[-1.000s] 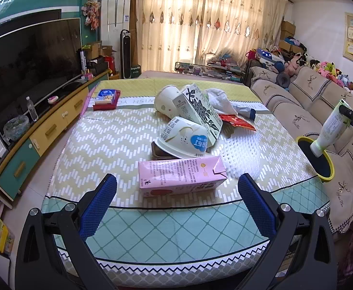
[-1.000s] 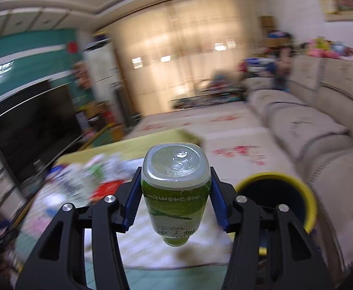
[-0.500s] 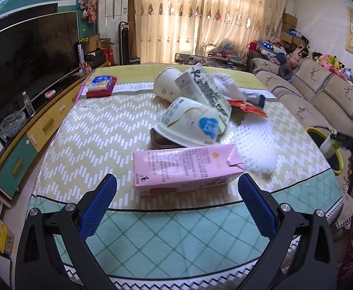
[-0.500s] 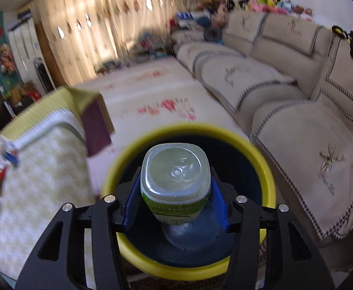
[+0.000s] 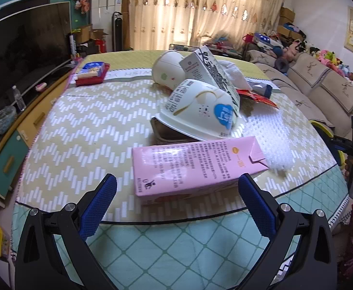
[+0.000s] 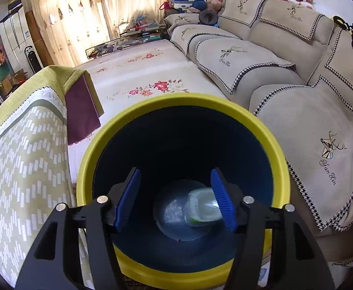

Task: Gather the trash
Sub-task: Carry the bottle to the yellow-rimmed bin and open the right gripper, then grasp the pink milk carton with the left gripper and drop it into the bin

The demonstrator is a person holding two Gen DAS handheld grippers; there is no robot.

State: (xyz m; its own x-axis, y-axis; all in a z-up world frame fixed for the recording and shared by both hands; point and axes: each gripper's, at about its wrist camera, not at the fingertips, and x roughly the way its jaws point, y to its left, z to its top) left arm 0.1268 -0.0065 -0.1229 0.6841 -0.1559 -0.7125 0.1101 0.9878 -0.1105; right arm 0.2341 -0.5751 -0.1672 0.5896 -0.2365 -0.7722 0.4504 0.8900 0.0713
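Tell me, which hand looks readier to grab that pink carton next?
The left. Its open gripper already faces the pink carton on the table, while the right gripper hangs open over the yellow bin, bottle just dropped inside.

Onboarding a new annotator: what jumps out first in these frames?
The yellow-rimmed dark blue bin fills the right wrist view, a green-labelled plastic bottle lying at its bottom below the right tool, whose jaws have just been opening. In the left wrist view, a pink drink carton lies on the zigzag-patterned tablecloth ahead of the open left tool.
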